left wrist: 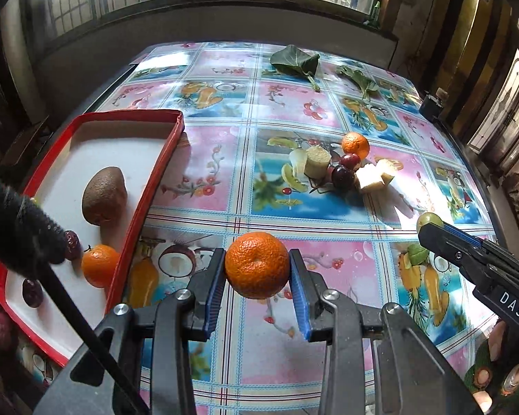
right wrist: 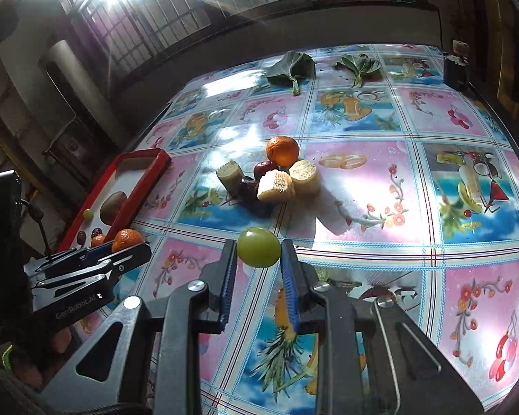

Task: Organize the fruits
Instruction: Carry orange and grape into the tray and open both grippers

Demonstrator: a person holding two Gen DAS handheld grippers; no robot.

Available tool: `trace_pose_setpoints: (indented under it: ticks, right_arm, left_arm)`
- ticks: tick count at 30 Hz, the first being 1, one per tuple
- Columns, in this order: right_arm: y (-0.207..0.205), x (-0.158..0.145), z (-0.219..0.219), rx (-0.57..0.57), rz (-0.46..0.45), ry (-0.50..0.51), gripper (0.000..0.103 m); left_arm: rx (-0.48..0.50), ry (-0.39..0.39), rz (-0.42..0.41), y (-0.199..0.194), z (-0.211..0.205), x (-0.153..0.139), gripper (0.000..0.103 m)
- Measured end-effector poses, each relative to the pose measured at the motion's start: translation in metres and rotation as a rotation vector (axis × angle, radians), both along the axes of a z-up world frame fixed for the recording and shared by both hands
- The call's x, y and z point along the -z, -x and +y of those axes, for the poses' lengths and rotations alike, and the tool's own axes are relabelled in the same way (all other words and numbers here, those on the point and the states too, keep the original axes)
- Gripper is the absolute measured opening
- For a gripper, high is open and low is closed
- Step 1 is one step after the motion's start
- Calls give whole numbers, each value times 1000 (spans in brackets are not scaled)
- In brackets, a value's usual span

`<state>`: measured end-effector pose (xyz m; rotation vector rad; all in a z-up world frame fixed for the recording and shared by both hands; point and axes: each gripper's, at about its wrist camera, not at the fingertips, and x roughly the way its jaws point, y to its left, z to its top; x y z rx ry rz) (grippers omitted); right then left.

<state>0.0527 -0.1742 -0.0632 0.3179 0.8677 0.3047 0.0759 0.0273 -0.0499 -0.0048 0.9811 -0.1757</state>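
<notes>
A: Tangerine [left wrist: 256, 265] in the left gripper [left wrist: 256, 269], grape [right wrist: 258, 247] in the right gripper [right wrist: 257, 252]. Both fruits are pinched between the blue pads and held clear above the table [left wrist: 328, 214].

B: So which step is this?

A: By my reading, the carry: both pieces are picked up and neither is set down yet. The red tray [left wrist: 145, 186] lies to the left, just beside the left gripper, and already holds a kiwi [left wrist: 103, 195], a second tangerine [left wrist: 99, 265] and some small dark fruits.

B: How tight are the jaws?

A: The left pair stands a fruit's width apart, pads pressing the tangerine's sides. The right pair is narrower, nearly closed, clamped on the green grape.

B: What does the next move call for?

A: Probably swinging each gripper over the tray's raised rim, then lowering onto a bare patch of the white floor before letting go. The grape is round and smooth, so a drop from height would likely send it rolling.

B: Anything left on the table?

A: A cluster in the middle: a third tangerine [right wrist: 282, 151], two dark plums [left wrist: 344, 171] and some pale cut chunks [right wrist: 276, 186]. Two green leaves [left wrist: 296, 60] lie at the far edge.
</notes>
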Motion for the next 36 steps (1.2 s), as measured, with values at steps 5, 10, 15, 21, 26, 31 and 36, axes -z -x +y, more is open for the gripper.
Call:
trace_pose_setpoints:
  ticks: [5, 10, 15, 21, 26, 31, 36]
  right_arm:
    - [-1, -3, 19, -33, 0, 9, 27]
    - [-4, -6, 36, -62, -2, 17, 27]
    - [-6, -10, 56, -102, -8, 29, 27]
    - [-10, -13, 75, -140, -15, 35, 27]
    - [-15, -14, 87, -166, -17, 41, 27]
    - [-18, -15, 100, -188, -18, 45, 27]
    - [-24, -16, 113, -209, -19, 45, 27]
  left_arm:
    - [-38, 1, -10, 2, 19, -3, 35]
    - [-63, -3, -25, 2, 32, -6, 35]
    - [-94, -2, -27, 0, 45, -6, 35]
    - [-122, -2, -22, -2, 59, -4, 35]
    - [-137, -1, -20, -4, 66, -3, 35]
    - [-148, 3, -18, -7, 74, -3, 35]
    - [-167, 7, -14, -9, 85, -2, 35]
